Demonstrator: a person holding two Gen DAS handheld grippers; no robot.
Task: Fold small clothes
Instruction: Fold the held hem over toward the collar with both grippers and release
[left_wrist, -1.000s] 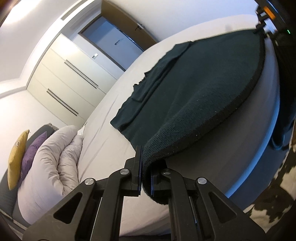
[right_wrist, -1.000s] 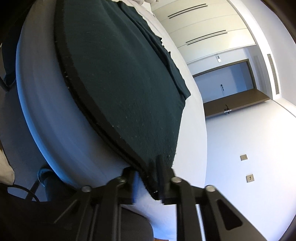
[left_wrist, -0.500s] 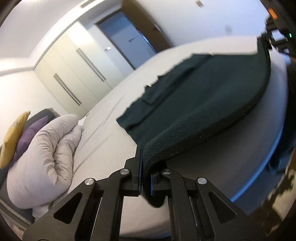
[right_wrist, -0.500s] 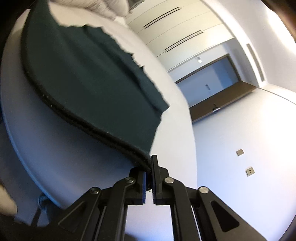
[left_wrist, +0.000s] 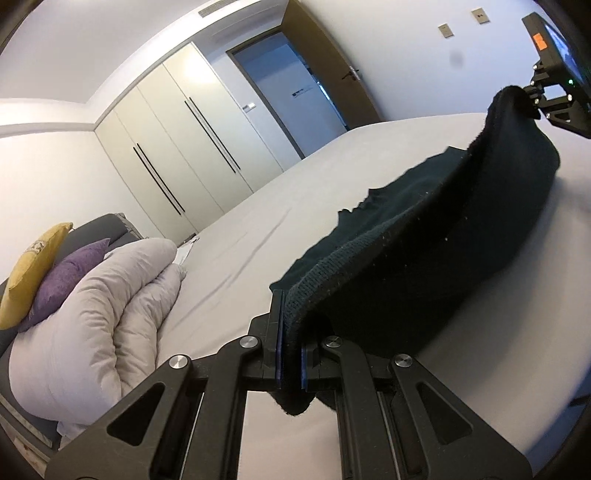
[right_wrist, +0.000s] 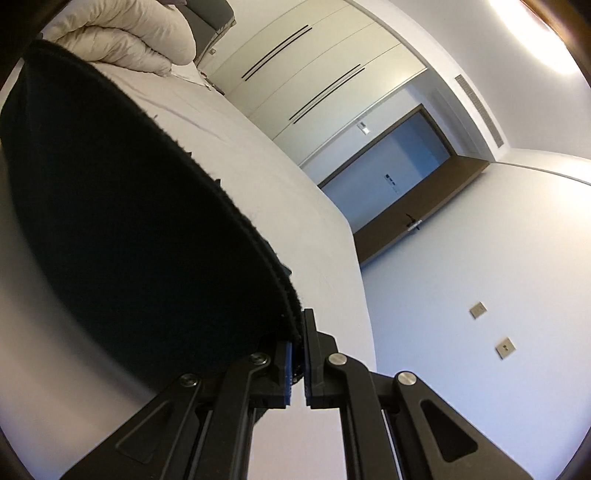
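Hem of the dark knit garment (left_wrist: 424, 258) is now up off the bed (left_wrist: 258, 236) — a second ago it lay nearly flat. Left tongs (left_wrist: 290, 354) clamped on one hem corner at lower centre of frame; right tongs (right_wrist: 297, 365) clamped on the other, also seen upper right of the left view. Far end still rests on the sheet, mid-right of frame. Reads as the fold-over starting — next, carry the hem across toward the far end.

Left claw (left_wrist: 290, 354) and right claw (right_wrist: 298, 360) both clamped, tilted slightly downward.
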